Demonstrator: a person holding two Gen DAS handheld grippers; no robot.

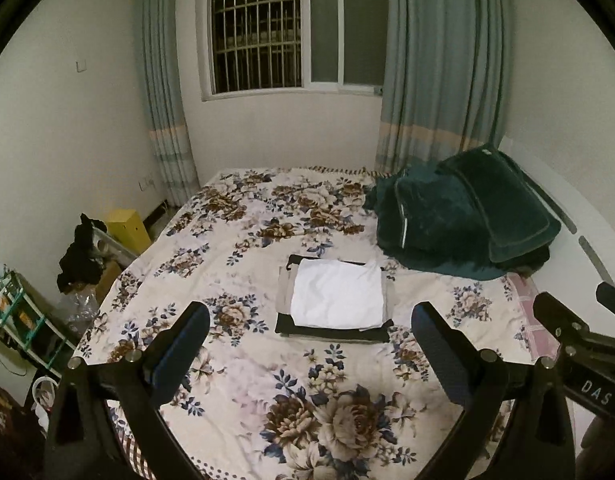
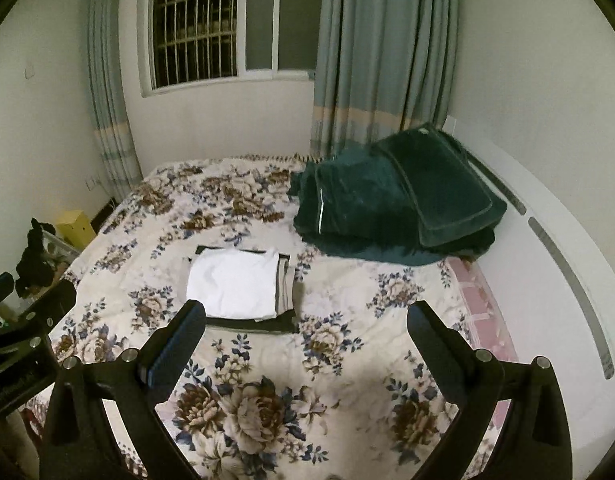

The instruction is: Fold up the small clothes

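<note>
A small stack of folded clothes point(image 1: 335, 300) lies in the middle of the floral bedspread point(image 1: 247, 224), a white piece on top, grey and black pieces under it. The stack point(image 2: 237, 286) sits left of centre in the right wrist view. My left gripper point(image 1: 309, 320) hovers open above the bed, short of the stack, holding nothing. My right gripper point(image 2: 305, 318) is open too, its left finger point(image 2: 183, 332) just in front of the stack's near edge. The right gripper's body point(image 1: 579, 344) shows at the right edge of the left wrist view.
A heap of dark green bedding and pillows point(image 1: 463, 216) fills the bed's far right corner by the white headboard point(image 2: 555, 248). Left of the bed stand a yellow box point(image 1: 127, 228), dark clothing on a rack point(image 1: 81, 256) and a cluttered shelf point(image 1: 11, 312). Curtains and a barred window are behind.
</note>
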